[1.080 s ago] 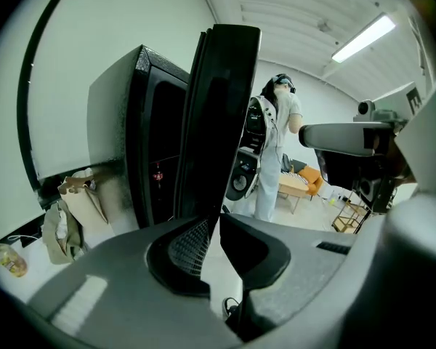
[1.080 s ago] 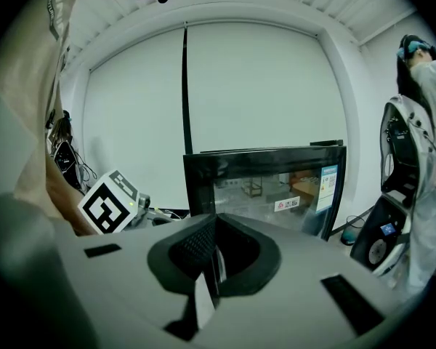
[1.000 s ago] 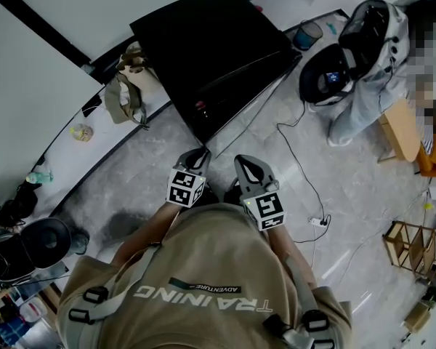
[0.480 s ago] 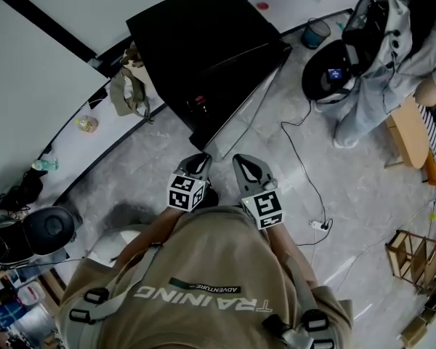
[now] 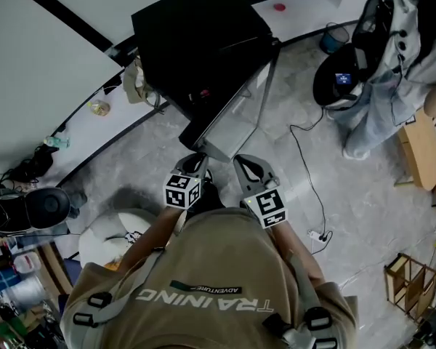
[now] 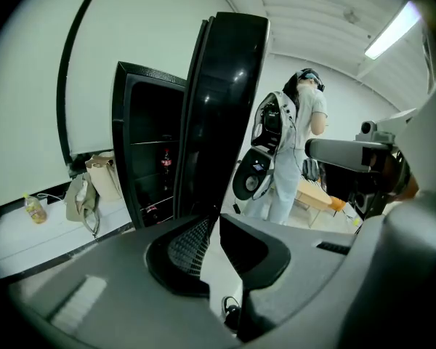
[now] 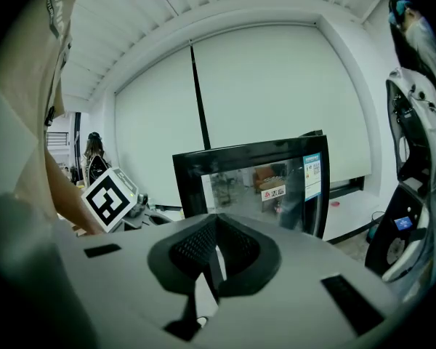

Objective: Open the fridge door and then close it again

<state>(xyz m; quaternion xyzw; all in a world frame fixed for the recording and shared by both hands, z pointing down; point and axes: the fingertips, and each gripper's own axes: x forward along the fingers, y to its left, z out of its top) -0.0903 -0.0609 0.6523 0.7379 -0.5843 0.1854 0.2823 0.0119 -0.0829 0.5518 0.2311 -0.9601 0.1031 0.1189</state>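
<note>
The black fridge [image 5: 196,35] stands against the white wall, and its glass door [image 5: 229,118] hangs open toward me. The left gripper view shows the door [image 6: 221,115] edge-on beside the open shelves [image 6: 149,151], where a bottle stands. The right gripper view faces the door's glass pane [image 7: 261,184]. My left gripper [image 5: 196,160] and right gripper [image 5: 243,163] are held close to my chest, side by side, a short way from the door and not touching it. The left gripper [image 6: 216,218] and the right gripper [image 7: 217,222] each have their jaws closed together, with nothing between them.
A person in light clothes [image 5: 381,78] carrying bulky gear stands at the right. A cable [image 5: 301,158] runs over the floor to a power strip [image 5: 317,235]. A bag [image 5: 136,78] leans by the fridge. A wooden rack [image 5: 407,282] stands at the lower right.
The fridge door stands wider from the cabinet than a second ago. The view has drawn back a little. Both grippers keep their place in front of my chest.
</note>
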